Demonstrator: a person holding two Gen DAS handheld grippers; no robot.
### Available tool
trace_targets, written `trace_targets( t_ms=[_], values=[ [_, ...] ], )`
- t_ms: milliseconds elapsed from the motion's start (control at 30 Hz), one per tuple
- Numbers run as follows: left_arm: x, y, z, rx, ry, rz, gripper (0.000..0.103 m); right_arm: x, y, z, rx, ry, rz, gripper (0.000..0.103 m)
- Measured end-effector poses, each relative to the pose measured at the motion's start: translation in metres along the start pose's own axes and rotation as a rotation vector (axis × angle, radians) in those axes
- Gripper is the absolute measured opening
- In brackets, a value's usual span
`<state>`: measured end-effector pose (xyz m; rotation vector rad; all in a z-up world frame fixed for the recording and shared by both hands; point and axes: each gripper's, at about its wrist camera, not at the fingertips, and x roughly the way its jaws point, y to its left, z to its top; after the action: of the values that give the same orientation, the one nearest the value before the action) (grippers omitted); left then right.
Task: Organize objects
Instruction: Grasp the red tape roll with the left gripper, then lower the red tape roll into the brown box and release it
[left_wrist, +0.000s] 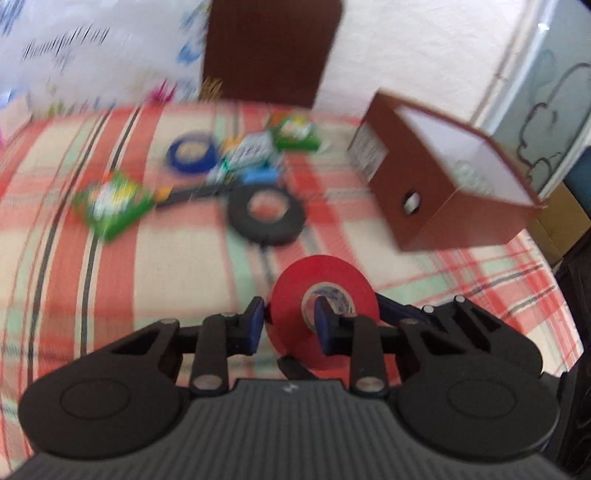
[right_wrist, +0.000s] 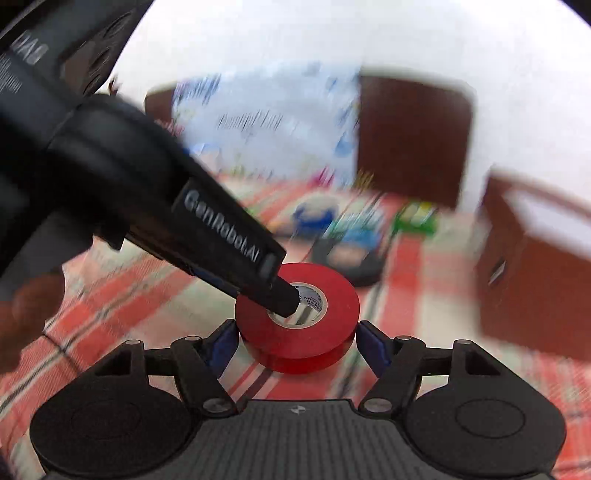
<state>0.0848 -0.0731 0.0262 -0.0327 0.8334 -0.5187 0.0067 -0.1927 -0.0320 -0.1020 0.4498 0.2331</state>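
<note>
A red tape roll (left_wrist: 325, 295) is held above a checked cloth (left_wrist: 110, 277). My left gripper (left_wrist: 290, 317) is shut on the roll's wall, one finger outside and one in the core. In the right wrist view the red roll (right_wrist: 299, 328) sits between my right gripper's (right_wrist: 297, 343) blue pads, which touch its two sides. The left gripper's finger (right_wrist: 236, 251) reaches into the core from the upper left. An open brown box (left_wrist: 443, 173) stands at the right.
A black tape roll (left_wrist: 266, 214), a blue tape roll (left_wrist: 192, 151), green packets (left_wrist: 110, 203) and other small packs (left_wrist: 255, 151) lie on the cloth. A dark brown board (left_wrist: 269, 48) stands against the white wall.
</note>
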Motion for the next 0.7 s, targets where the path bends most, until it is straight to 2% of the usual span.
trace_targets(
  t_ms=[133, 300, 500, 700],
  values=[
    [-0.009, -0.046, 0.047, 0.105, -0.111, -0.042, 0.031, -0.018, -0.035, 0.025, 0.040, -0.136, -0.126, 0.070],
    [0.012, -0.105, 0.093, 0.223, -0.179, -0.082, 0.031, -0.025, -0.095, 0.050, 0.106, -0.208, -0.229, 0.070],
    [0.070, -0.147, 0.119, 0.247, -0.125, -0.134, 0.031, -0.009, -0.158, 0.048, 0.157, -0.144, -0.304, 0.070],
    [0.112, -0.161, 0.123, 0.241, -0.052, -0.086, 0.032, 0.026, -0.192, 0.044, 0.240, -0.060, -0.302, 0.074]
  ],
)
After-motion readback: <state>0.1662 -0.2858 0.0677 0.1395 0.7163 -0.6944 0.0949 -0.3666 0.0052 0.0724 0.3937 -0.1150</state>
